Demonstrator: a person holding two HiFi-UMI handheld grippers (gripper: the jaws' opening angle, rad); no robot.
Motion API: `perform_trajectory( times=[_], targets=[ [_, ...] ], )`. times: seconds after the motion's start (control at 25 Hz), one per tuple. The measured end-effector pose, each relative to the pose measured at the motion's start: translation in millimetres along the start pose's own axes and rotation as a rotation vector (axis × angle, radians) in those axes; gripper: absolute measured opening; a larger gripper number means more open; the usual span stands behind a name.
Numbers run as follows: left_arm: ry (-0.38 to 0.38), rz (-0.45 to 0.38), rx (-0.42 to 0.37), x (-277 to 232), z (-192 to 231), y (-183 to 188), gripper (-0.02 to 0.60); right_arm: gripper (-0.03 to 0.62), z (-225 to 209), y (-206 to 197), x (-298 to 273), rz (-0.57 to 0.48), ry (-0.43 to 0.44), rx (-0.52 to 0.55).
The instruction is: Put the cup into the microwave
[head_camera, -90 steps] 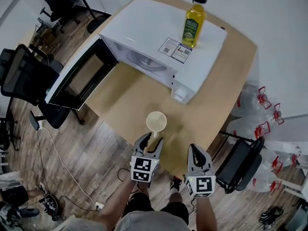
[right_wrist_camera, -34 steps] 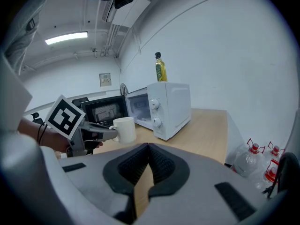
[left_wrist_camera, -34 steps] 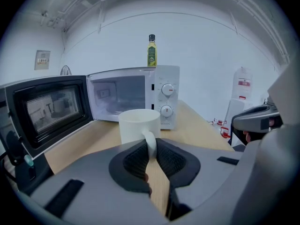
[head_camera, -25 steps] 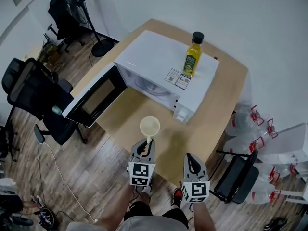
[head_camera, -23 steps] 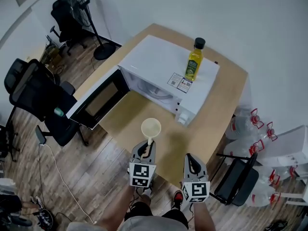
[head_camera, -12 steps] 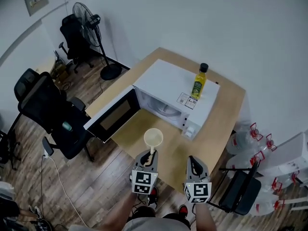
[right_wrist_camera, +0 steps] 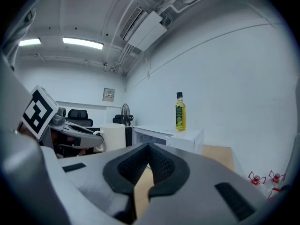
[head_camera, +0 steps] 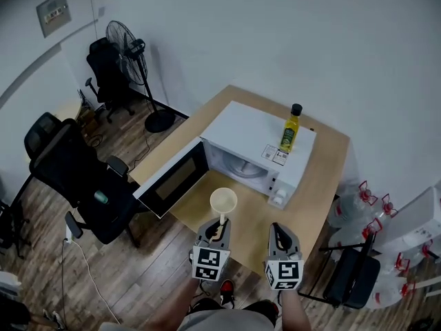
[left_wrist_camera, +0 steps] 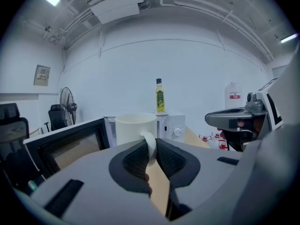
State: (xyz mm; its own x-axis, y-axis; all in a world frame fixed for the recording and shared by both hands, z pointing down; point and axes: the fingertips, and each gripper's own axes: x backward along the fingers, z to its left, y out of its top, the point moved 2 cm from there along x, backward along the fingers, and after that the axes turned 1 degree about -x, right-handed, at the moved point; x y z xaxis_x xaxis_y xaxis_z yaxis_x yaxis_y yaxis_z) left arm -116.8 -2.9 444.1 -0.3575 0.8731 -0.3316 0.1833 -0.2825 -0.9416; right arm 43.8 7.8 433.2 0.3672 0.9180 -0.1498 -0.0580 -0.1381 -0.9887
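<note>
Jaws of left gripper [head_camera: 221,223] tight on handle of cup [head_camera: 223,200]; right gripper [head_camera: 278,230] jaws together, empty.

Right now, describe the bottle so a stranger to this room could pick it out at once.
Find the wooden table by the white wall; a white microwave sits on it with its door swung open. The bottle stands upright on the microwave's top, near its far right corner. It alone stands up there: slim, yellow, black cap, green label.
</note>
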Motion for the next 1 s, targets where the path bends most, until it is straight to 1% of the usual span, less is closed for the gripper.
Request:
perform_trajectory(
  times=[0.2,0.52,0.76,1.0],
  targets=[
    [-0.01,-0.017,-0.008,2.5,12.2,2.6,0.057,0.018,10.3,2.7,-5.9,-0.012,-0.014,-0.001],
    [-0.011,-0.018,-0.018,-11.1,24.0,4.3,0.057,0.018,15.4,1.2,-24.1,-0.006,0.0,-0.003],
    [-0.016,-0.021,-0.014,-32.5,29.3,6.7,0.055,0.018,10.8,-2.5,-47.1,0.006,0.008,-0.004],
    [-0.026,-0.022,-0.008,-64.4,41.0,7.6,0.055,0.018,4.3,-0.5,-83.9,0.01,0.015,-0.007]
  ],
)
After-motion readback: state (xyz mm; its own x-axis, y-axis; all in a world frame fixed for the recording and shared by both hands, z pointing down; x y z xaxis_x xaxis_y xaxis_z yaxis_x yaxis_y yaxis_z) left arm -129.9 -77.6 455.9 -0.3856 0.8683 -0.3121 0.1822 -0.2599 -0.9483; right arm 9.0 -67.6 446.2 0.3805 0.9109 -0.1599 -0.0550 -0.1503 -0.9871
